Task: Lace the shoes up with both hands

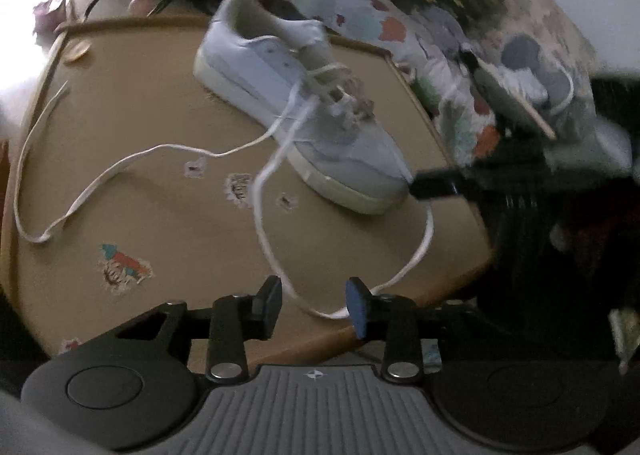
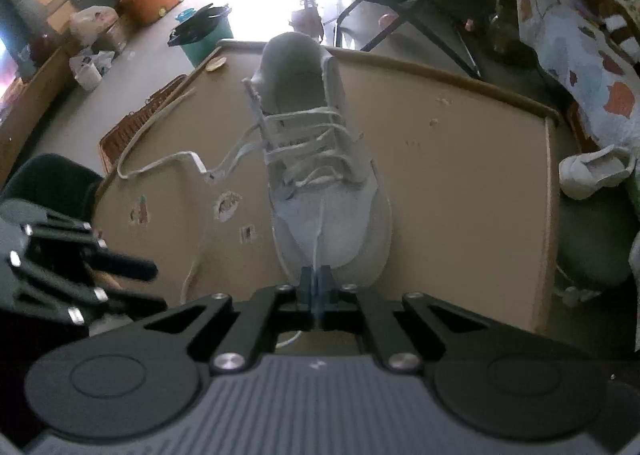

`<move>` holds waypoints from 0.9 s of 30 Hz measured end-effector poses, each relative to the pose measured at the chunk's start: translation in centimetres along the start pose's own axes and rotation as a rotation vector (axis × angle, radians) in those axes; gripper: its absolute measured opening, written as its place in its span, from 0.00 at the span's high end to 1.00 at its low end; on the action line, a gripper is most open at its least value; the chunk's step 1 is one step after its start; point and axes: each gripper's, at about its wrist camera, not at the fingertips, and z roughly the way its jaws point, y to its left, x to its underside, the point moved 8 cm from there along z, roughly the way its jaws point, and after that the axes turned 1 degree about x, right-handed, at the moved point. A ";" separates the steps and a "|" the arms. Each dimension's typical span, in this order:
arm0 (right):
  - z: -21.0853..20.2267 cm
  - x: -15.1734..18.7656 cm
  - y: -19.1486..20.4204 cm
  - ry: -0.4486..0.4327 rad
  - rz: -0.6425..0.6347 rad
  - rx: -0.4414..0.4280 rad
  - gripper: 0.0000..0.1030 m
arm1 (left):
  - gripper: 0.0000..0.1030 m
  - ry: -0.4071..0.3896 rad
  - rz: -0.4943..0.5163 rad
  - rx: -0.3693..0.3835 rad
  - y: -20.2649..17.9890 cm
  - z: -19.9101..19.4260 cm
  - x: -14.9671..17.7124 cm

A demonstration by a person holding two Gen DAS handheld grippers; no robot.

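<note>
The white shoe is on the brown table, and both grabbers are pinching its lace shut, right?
Not quite. Only the right gripper is shut on the lace, as the right wrist view shows. In the left wrist view, the left gripper is open. The white shoe is on the brown table.

A white sneaker [image 1: 280, 95], partly laced, is shown upright on the tan surface [image 1: 160, 115], white lace [image 1: 120, 167] ends trailing loosely.

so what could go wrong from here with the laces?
1. The right gripper is shut on a lace strand running over the toe; pulling could drag the unanchored shoe.
2. The left gripper is open with the lace loop slack between its fingers; closing may miss it.
3. The other lace end trails near the table edge and could snag.
</note>
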 end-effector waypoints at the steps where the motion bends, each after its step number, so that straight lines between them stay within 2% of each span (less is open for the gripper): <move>1: -0.1 0.1 0.2 -0.006 -0.019 0.004 0.98 | 0.63 -0.001 -0.042 0.008 0.5 -0.2 -0.2; 3: -0.3 0.3 0.6 -0.013 -0.064 0.019 0.98 | 0.63 -0.054 -0.166 -0.003 1.7 -0.7 -0.8; 6: -0.3 0.5 1.3 -0.021 -0.107 0.023 0.98 | 0.63 -0.098 -0.370 0.065 2.7 -0.7 -1.3; 9: -0.7 0.5 1.8 -0.036 -0.136 0.016 0.98 | 0.63 -0.092 -0.568 0.188 2.3 0.5 -1.4; 12: -1.5 0.4 2.7 -0.054 -0.167 0.004 0.98 | 0.63 -0.081 -0.693 0.275 1.4 2.1 -1.6; 16: -2.5 0.3 3.6 -0.060 -0.186 -0.021 0.98 | 0.63 -0.123 -0.754 0.290 0.8 3.1 -2.0; 21: -2.5 0.5 4.1 -0.043 -0.163 -0.042 0.98 | 0.64 -0.122 -0.753 0.318 -0.6 2.7 -1.8; 22: -2.5 0.5 4.3 -0.040 -0.162 -0.054 0.98 | 0.68 -0.122 -0.746 0.321 -1.2 2.4 -1.7; 27: -2.7 0.7 5.3 -0.029 -0.168 -0.087 0.98 | 0.70 -0.120 -0.724 0.333 -2.0 2.9 -2.1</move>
